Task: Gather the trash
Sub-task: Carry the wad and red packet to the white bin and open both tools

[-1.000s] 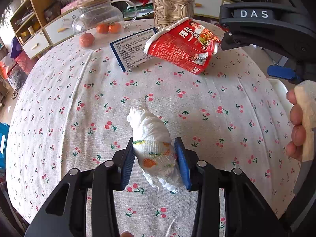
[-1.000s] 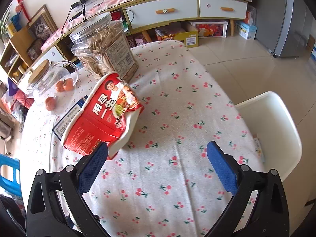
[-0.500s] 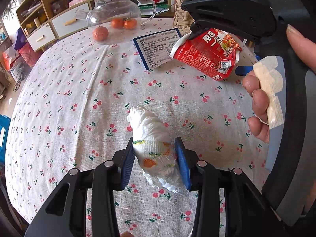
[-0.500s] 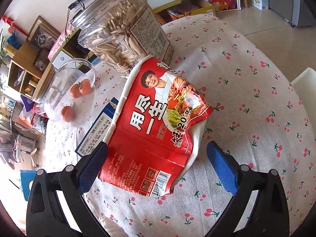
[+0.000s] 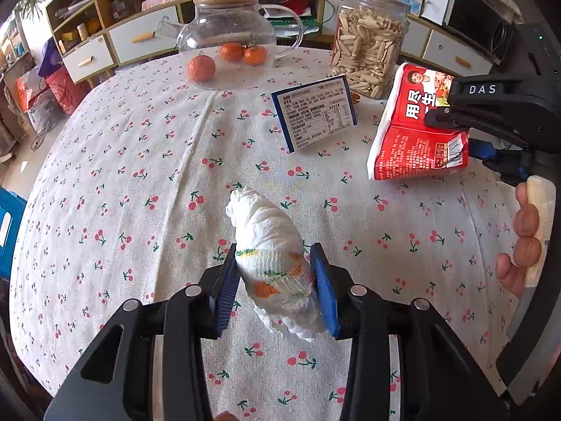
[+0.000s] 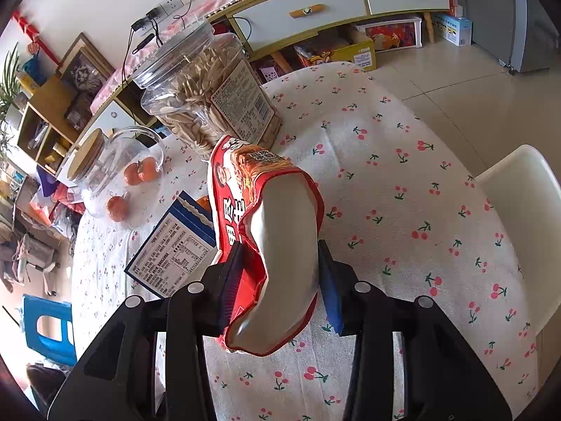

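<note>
A crumpled white paper towel [image 5: 270,245] with orange and green print is clamped between the blue pads of my left gripper [image 5: 277,280], above the cherry-print tablecloth [image 5: 122,175]. My right gripper [image 6: 280,280] has its jaws closing on a red snack bag [image 6: 277,245], and both pads press the bag's sides near its torn open end. The left wrist view shows the same red bag [image 5: 413,140] at the right, tilted up off the cloth in the black gripper. A flat blue-edged packet [image 5: 317,114] with a printed label lies beside the bag.
At the back of the table stand a clear jar of seeds [image 5: 368,52] and a glass teapot [image 5: 228,31] with three oranges [image 5: 201,67] by it. A white chair [image 6: 519,210] is at the table's right edge. A hand [image 5: 526,238] holds the right gripper's handle.
My right gripper moved in over the red bag with wide jaws, then closed on it; the bag now stands tilted up. The left gripper kept the paper towel and drifted slightly.
</note>
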`<state>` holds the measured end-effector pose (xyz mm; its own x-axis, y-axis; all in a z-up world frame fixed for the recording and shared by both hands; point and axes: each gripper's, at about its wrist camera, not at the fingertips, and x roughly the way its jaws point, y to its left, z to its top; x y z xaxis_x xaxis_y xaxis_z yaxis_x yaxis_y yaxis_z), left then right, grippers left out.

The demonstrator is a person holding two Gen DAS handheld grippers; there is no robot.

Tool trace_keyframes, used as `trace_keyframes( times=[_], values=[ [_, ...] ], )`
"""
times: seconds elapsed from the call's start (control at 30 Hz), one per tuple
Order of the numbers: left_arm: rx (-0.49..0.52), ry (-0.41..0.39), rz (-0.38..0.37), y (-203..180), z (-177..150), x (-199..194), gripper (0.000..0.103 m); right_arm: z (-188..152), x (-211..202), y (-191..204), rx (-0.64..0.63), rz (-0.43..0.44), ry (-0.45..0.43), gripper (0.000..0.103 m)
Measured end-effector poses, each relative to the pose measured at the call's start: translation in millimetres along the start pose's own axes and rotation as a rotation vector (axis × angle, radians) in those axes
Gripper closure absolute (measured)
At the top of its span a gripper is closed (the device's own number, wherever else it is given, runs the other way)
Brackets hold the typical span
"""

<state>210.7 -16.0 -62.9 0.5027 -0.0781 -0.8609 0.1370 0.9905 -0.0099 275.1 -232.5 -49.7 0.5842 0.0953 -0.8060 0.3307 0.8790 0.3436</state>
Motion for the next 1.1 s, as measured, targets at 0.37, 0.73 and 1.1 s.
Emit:
trace_keyframes(
  times=[0.37,0.73,1.1],
  values=[
    [-0.009,-0.048,-0.017,-12.0,9.5,-9.8,0.063,3.3,-51.5,-12.6,-0.103,-0.061,-0.141,0.065],
    [0.018,-0.079,-0.044,-46.7,14.3,-21.3,0.063,7.3,-89.3,-41.8,-0.141,-0.147,-0.248,0.064],
    [0.061,-0.095,-0.074,-91.7,16.7,-30.3,0.063,10.0,-120.0,-90.7,-0.141,-0.299,-0.347,0.063]
  ],
)
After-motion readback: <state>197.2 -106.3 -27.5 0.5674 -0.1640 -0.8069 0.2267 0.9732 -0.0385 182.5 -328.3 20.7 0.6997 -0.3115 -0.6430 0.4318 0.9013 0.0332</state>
